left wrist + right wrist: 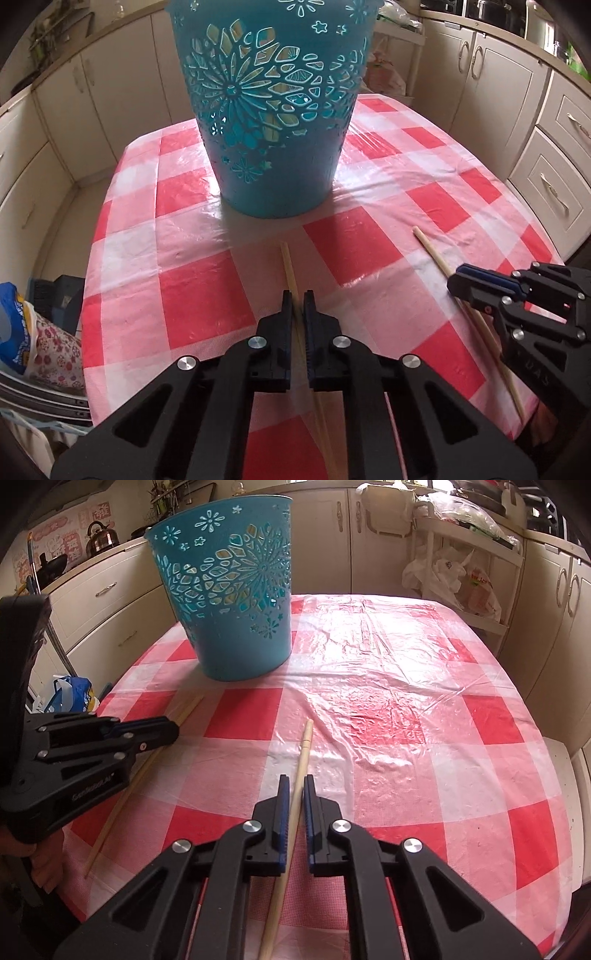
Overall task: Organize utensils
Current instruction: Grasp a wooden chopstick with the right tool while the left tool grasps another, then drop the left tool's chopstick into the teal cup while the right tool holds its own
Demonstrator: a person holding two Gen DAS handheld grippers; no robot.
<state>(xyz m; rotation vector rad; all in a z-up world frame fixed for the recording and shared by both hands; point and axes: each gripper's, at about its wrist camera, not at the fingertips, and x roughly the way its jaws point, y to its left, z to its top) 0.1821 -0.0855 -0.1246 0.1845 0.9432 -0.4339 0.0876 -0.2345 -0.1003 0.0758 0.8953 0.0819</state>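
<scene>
Chopsticks between grippers, kettle right view

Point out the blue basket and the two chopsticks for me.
Basket (pixel 236 627): right wrist view, on its patterned side wall.
Left chopstick (pixel 289 271): left wrist view, on the shaft ahead of the left hand-held gripper.
Right chopstick (pixel 303 753): right wrist view, on the shaft ahead of the right hand-held gripper.

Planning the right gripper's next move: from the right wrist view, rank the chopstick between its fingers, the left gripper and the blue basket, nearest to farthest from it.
1. Chopstick: between the right gripper fingers, pointing forward.
2. Left gripper: off to the left, over the other chopstick.
3. Blue basket: farthest, ahead and left on the checkered tablecloth.
</scene>
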